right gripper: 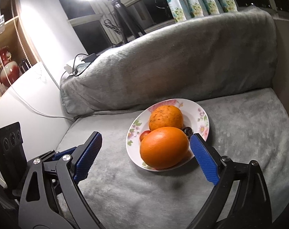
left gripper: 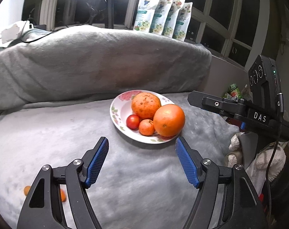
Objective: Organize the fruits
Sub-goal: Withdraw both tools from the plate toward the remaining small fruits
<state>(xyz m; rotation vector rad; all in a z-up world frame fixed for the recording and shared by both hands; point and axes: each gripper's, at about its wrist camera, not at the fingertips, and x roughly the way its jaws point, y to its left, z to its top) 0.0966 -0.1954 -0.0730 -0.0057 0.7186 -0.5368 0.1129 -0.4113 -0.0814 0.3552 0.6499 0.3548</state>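
A floral white plate (left gripper: 115, 112) on the grey blanket holds a smooth large orange (left gripper: 169, 120), a speckled orange (left gripper: 146, 106), a small tangerine (left gripper: 146, 127) and a red tomato (left gripper: 133, 121). My left gripper (left gripper: 142, 143) is open and empty, just short of the plate's near rim. A small orange fruit (left gripper: 27, 189) lies on the blanket behind its left finger. In the right wrist view the plate (right gripper: 201, 112) shows the smooth orange (right gripper: 164, 147) and the speckled orange (right gripper: 165, 116). My right gripper (right gripper: 146, 137) is open, straddling the smooth orange without touching it.
A rolled grey blanket (left gripper: 98, 61) rises behind the plate. Several floral pouches (left gripper: 163, 13) stand on the window sill. A tripod (right gripper: 123, 19) and cables sit at the back left. A shelf with a red vase (right gripper: 6, 66) is at the left.
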